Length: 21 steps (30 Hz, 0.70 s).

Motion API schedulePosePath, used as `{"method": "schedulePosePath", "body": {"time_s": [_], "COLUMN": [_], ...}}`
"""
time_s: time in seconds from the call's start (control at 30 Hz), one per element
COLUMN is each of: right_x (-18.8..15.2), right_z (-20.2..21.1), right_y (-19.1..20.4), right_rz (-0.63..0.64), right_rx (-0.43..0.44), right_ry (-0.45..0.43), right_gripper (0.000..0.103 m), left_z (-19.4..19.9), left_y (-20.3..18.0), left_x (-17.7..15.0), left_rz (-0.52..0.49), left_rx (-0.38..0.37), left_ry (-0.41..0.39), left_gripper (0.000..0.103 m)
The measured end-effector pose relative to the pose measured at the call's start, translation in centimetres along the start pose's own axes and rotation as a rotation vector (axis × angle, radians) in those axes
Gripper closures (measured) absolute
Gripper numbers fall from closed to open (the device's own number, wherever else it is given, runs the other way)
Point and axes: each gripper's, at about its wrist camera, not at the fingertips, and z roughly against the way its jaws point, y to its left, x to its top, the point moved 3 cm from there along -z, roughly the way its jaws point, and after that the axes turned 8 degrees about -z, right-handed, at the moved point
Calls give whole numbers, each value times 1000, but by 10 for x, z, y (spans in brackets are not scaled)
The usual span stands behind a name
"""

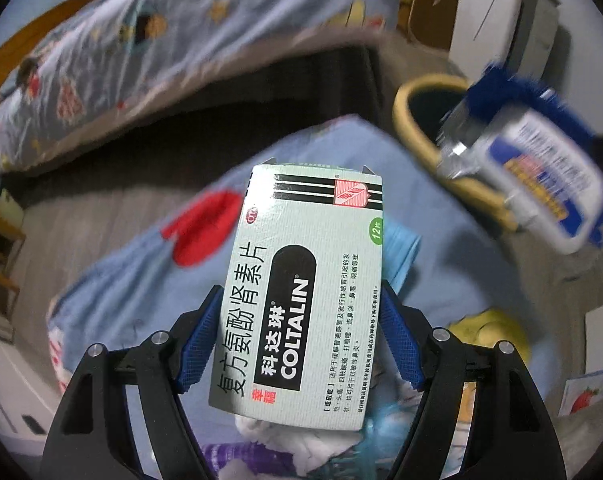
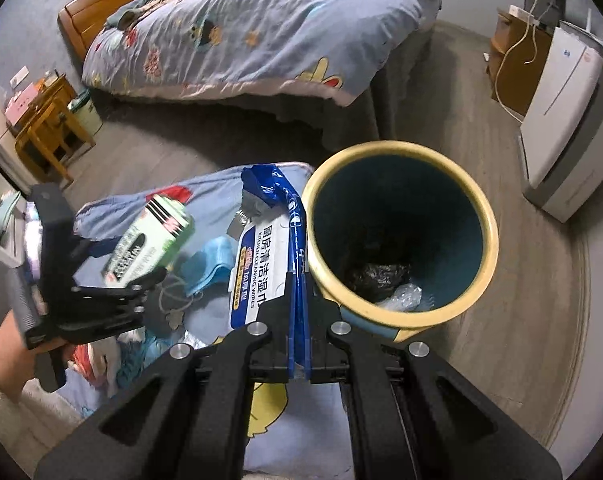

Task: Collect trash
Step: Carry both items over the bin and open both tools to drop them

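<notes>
The right gripper (image 2: 299,344), clamped on a flat blue-and-white wet-wipes packet (image 2: 267,248), has the yellow-rimmed round bin (image 2: 401,236) at one o'clock, nearer than the left gripper (image 1: 297,344) pinching a pale-green medicine box (image 1: 301,292).

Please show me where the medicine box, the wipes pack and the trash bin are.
medicine box (image 1: 301,292), left wrist view, front face.
wipes pack (image 2: 257,264), right wrist view, white label.
trash bin (image 2: 489,216), right wrist view, yellow rim.

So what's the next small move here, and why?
Probably shift the right claw over the bin and open it. It grips the wipes pack just beside the rim; the left claw, holding the medicine box, is farther off.
</notes>
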Motion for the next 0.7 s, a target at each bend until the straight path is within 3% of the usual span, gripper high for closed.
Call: {"method": "schedulePosePath", "body": {"time_s": [0.3,0.53,0.7], "right_x": [30,41,47], "right_z": [-1,-8,-8], "right_y": [-51,-94,-117], "right_rz": [-141,-258,-325], "right_rx": [-53,-107,-128], "right_ry": [-85,-130,-175], "right_gripper": [101,101,101], "left_z": [33,22,5], "left_y": [-25,-66,-97], "left_x": [54,91,120], "left_rz": [-69,-121,-181], "left_rx": [-53,-134,-139], "left_ry": [-99,-111,-137], "left_gripper": [28,27,27]}}
